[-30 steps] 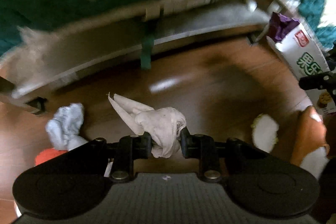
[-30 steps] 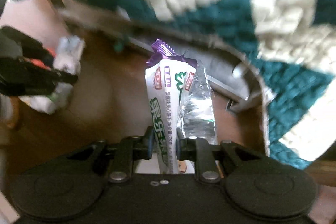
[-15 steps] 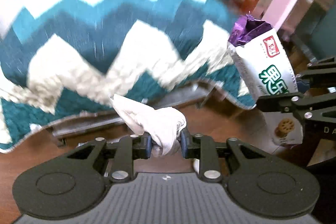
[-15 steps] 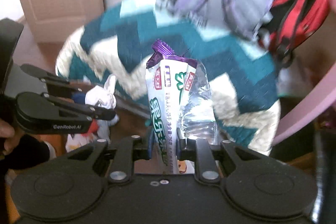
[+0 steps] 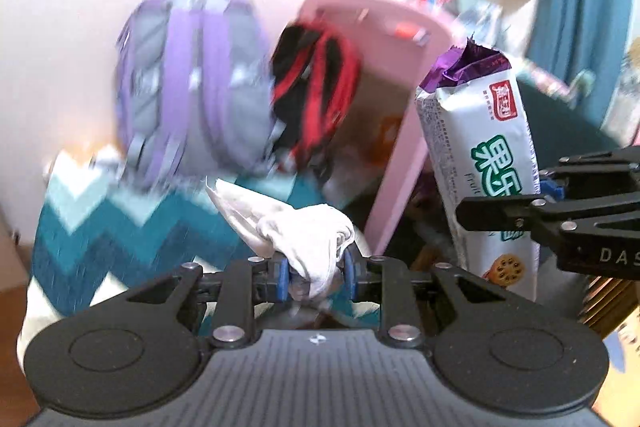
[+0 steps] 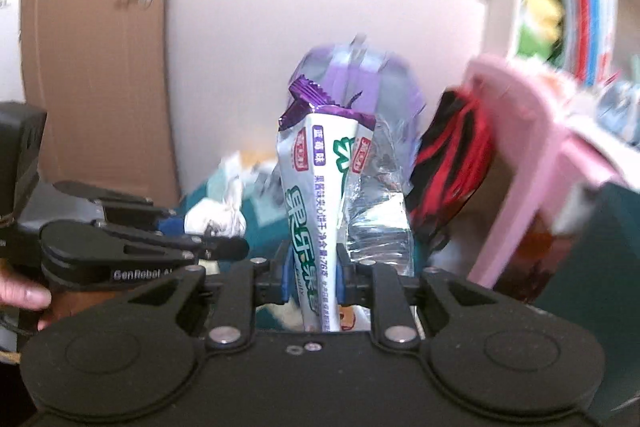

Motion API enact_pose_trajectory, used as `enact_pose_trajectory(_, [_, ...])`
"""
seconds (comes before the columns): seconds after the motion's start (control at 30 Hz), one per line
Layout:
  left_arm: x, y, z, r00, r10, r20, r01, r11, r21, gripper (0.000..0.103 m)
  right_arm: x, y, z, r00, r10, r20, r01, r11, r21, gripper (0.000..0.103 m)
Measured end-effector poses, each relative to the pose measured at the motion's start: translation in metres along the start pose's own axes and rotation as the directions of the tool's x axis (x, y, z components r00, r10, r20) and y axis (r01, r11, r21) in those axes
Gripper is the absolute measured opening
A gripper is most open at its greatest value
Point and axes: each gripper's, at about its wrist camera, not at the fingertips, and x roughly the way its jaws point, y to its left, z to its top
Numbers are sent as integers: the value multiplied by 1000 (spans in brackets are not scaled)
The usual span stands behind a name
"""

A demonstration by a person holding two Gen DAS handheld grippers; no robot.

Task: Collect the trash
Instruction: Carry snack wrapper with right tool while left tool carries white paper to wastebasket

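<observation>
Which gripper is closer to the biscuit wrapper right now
Right. The right gripper is clamped on the biscuit wrapper; the left gripper holds a crumpled tissue off to its side.

Motion blur smears the purple backpack (image 5: 188,87) and the red-and-black bag (image 5: 316,87), and the shelf's contents (image 6: 576,15) cannot be made out. The biscuit wrapper's (image 6: 316,211) lower end is hidden behind the right tongs (image 6: 312,277). The frame edge cuts off a thumb (image 6: 22,297).

Your left tongs (image 5: 316,277) and right tongs (image 6: 310,277) are matte black, each with blue finger pads (image 5: 283,277), silver screws, two round raised discs on a ribbed body, and white lettering that seems to read "GenRobot".
</observation>
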Motion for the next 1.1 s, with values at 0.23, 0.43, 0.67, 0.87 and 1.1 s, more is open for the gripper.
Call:
enact_pose_trajectory(0.23, [-27, -77, 54, 991, -109, 82, 100, 990, 104, 25, -64, -52, 35, 984, -120, 128, 112, 991, 69, 18])
enact_pose_trajectory(0.43, [-30, -151, 89, 971, -222, 86, 203, 961, 190, 25, -102, -114, 53, 950, -256, 177, 225, 958, 177, 19])
enact_pose_trajectory(0.67, [-12, -230, 126, 937, -344, 60, 322, 917, 237, 25, -125, -196, 49, 908, -379, 177, 319, 901, 292, 19])
enact_pose_trajectory(0.87, [28, -290, 131, 922, -387, -25, 378, 881, 283, 25, -118, -252, 31, 884, -456, 107, 381, 832, 403, 20])
enact_pose_trajectory(1.1, [80, -341, 131, 925, -365, -103, 378, 868, 321, 25, -84, -302, -2, 884, -465, -38, 422, 763, 489, 20])
